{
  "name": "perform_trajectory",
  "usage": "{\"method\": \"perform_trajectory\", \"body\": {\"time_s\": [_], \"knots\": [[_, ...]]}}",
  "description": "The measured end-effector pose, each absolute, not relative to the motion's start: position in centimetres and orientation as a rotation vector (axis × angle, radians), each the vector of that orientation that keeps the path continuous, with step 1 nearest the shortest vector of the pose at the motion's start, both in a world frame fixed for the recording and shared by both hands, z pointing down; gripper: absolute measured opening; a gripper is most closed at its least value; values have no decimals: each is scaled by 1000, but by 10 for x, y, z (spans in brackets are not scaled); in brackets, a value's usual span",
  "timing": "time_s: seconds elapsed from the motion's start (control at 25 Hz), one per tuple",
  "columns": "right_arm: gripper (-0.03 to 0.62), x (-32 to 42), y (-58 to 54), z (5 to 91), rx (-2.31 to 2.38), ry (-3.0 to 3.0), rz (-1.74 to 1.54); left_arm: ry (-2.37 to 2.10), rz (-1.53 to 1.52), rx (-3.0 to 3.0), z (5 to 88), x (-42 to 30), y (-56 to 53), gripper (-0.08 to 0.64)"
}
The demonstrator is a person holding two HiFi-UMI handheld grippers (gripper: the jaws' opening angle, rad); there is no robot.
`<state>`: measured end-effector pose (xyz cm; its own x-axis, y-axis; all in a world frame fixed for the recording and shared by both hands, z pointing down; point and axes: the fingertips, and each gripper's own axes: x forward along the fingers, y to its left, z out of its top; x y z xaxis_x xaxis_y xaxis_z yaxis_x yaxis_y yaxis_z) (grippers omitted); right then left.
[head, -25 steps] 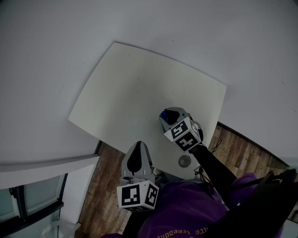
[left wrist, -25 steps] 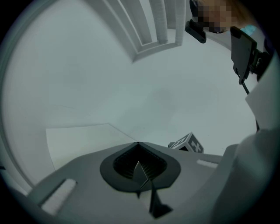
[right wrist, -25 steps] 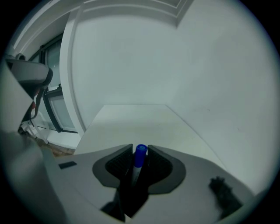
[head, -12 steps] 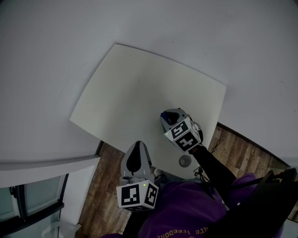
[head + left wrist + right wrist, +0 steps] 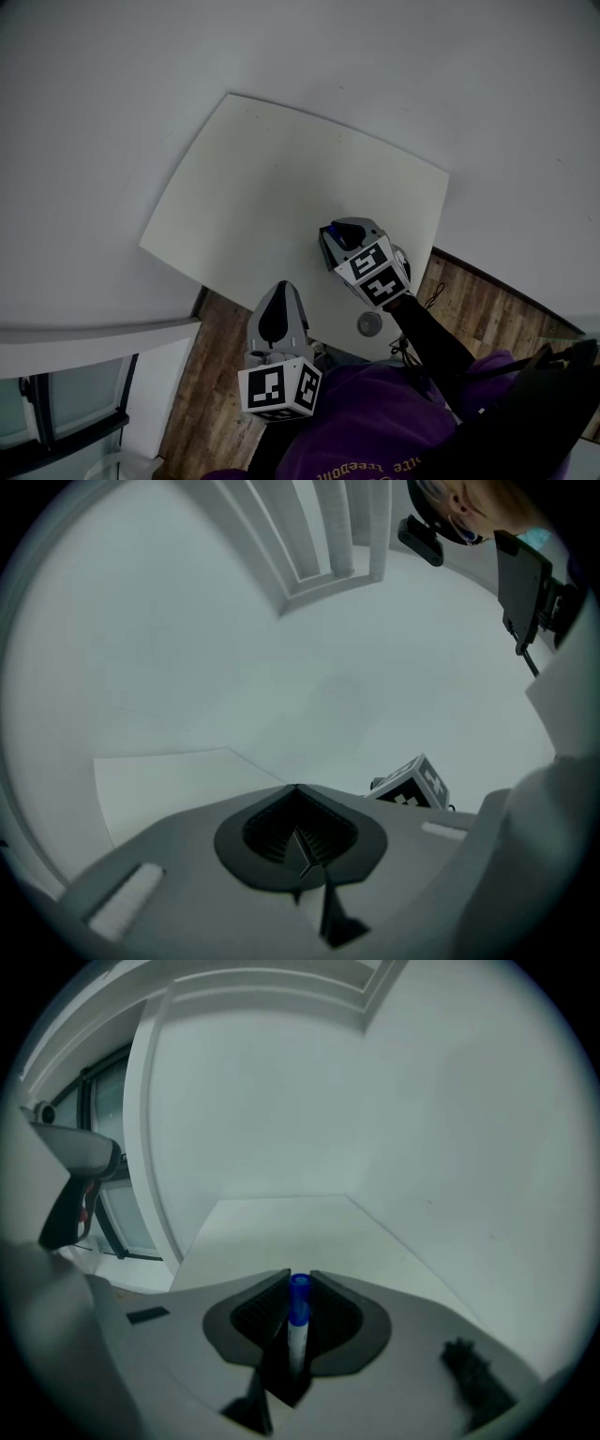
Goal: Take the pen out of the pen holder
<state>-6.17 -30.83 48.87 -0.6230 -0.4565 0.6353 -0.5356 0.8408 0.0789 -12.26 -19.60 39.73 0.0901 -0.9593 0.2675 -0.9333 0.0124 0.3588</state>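
Note:
A pen with a blue cap and white barrel [image 5: 298,1321] stands upright between the pads of my right gripper [image 5: 298,1305], which is shut on it. From the head view, that gripper [image 5: 337,236] hangs over the front right part of the white table [image 5: 272,169], and only the blue cap [image 5: 335,233] shows at its tip. A dark round rim [image 5: 402,262] peeks out behind its marker cube; I cannot tell whether it is the pen holder. My left gripper [image 5: 275,315] is shut and empty, off the table's front edge, jaws [image 5: 300,841] meeting.
A small grey round thing [image 5: 370,324] sits on the table near its front edge. Wooden floor [image 5: 211,375] lies below the table, with a window [image 5: 56,412] at the lower left. The right gripper's marker cube [image 5: 410,785] shows in the left gripper view.
The right gripper with the pen has shifted very slightly and tilted a little. The left gripper has stayed where it was.

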Motion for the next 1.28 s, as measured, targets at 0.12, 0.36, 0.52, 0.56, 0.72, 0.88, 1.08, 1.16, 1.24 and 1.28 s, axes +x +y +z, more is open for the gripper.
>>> {"method": "perform_trajectory", "body": {"time_s": [0.12,0.36,0.52,0.56,0.72,0.88,1.08,1.16,1.24,1.28], "knots": [[71,-59,-308,483,737,-2361,166,-1836,-79,1940,401,-118,-196,5],[71,-54,-307,470,767,-2377,151,-1833,-82,1964,396,-114,-197,5],[71,-53,-306,463,784,-2395,146,-1843,-90,1961,393,-115,-197,5],[71,-52,-306,462,788,-2400,147,-1843,-91,1958,393,-115,-196,5],[71,-47,-304,457,801,-2406,148,-1829,-93,1973,392,-110,-196,5],[71,-46,-301,452,808,-2427,161,-1814,-94,1998,390,-108,-195,5],[71,-43,-301,443,839,-2461,185,-1801,-95,2010,389,-106,-195,5],[71,-42,-301,439,852,-2471,188,-1800,-96,2008,389,-106,-194,5],[71,-40,-301,435,860,-2476,187,-1807,-98,2012,386,-106,-194,5],[71,-40,-301,434,863,-2479,187,-1809,-99,2017,385,-106,-194,5]]}}
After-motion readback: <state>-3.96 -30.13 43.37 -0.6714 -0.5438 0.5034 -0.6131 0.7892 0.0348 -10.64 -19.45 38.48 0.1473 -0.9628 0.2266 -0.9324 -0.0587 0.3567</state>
